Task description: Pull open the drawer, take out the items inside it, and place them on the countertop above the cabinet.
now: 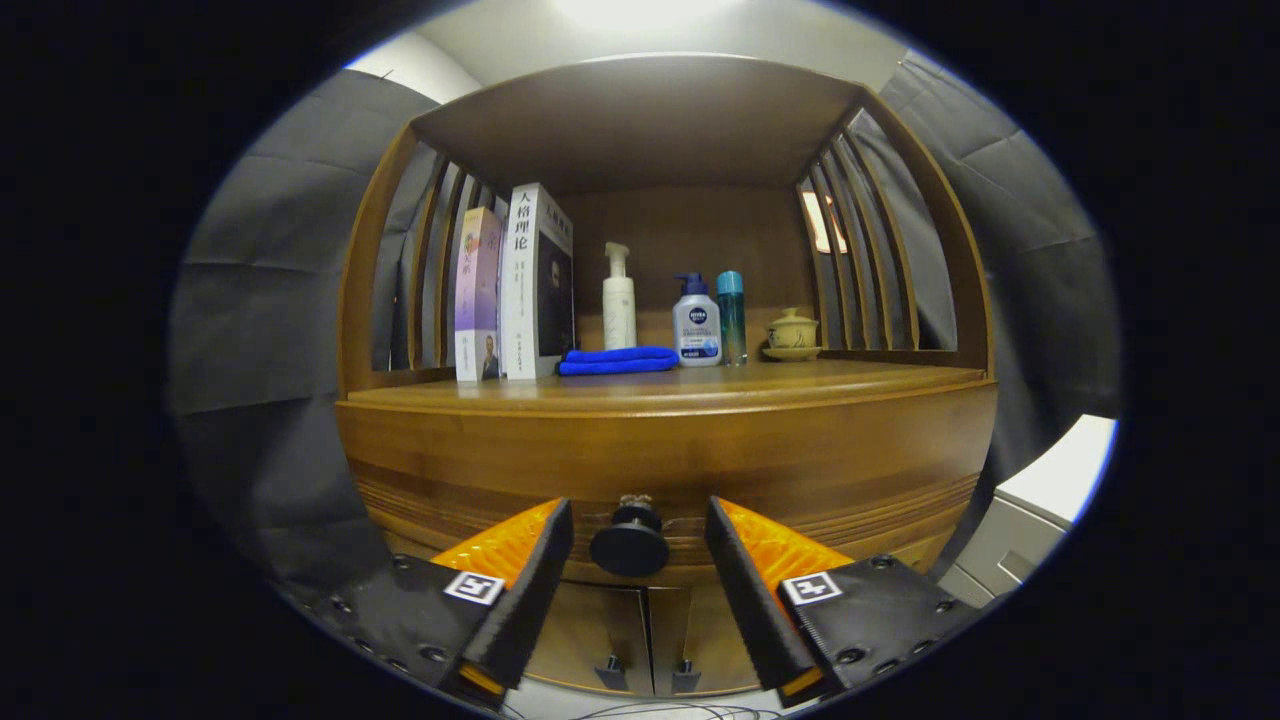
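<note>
Drawer (660, 470) shut, under the counter (680, 385) | knob (629, 545) sits between wide-open fingers (745, 560), no contact | risk: small round knob, could slip out if squeezed off-center

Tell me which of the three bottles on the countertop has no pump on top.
The teal bottle, rightmost of the three, beside the lidded cup. It ends in a plain cap, whereas the tall white bottle and the squat blue-capped bottle both carry pump heads.

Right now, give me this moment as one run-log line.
stage: reaching for drawer | gripper: open, fingers either side of drawer knob, not touching | drawer: closed | countertop: books, bottles, blue cloth
</note>
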A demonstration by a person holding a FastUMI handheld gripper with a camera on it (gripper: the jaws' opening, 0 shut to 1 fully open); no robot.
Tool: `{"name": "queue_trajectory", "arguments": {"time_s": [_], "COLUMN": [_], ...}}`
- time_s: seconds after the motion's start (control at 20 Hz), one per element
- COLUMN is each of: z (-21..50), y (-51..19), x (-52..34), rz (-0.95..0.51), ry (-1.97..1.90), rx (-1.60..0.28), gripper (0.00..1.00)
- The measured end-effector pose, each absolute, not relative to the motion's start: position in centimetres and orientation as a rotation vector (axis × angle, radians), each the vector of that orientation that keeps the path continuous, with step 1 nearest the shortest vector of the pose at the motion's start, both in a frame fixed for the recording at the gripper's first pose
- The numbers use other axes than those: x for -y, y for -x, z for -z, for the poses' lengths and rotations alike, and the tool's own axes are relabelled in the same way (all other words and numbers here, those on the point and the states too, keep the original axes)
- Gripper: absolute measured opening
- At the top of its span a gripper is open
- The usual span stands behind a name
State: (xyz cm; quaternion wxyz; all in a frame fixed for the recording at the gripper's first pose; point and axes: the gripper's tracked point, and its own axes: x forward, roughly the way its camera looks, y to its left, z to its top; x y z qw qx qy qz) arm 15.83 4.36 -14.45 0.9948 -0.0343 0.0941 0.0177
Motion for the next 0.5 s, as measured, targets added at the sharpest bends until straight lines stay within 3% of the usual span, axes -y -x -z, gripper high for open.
{"name": "queue_trajectory", "arguments": {"time_s": [0.1, 0.3, 0.5], "z": [15.6, 16.9, 16.8], "y": [-16.2, -16.5, -16.6], "x": [-4.3, -4.7, -5.0], "rz": [-0.028, -0.047, -0.036], "ry": [0.060, 0.055, 0.106], "rx": [-0.213, -0.251, -0.235], "gripper": [0.75, 0.74, 0.46]}}
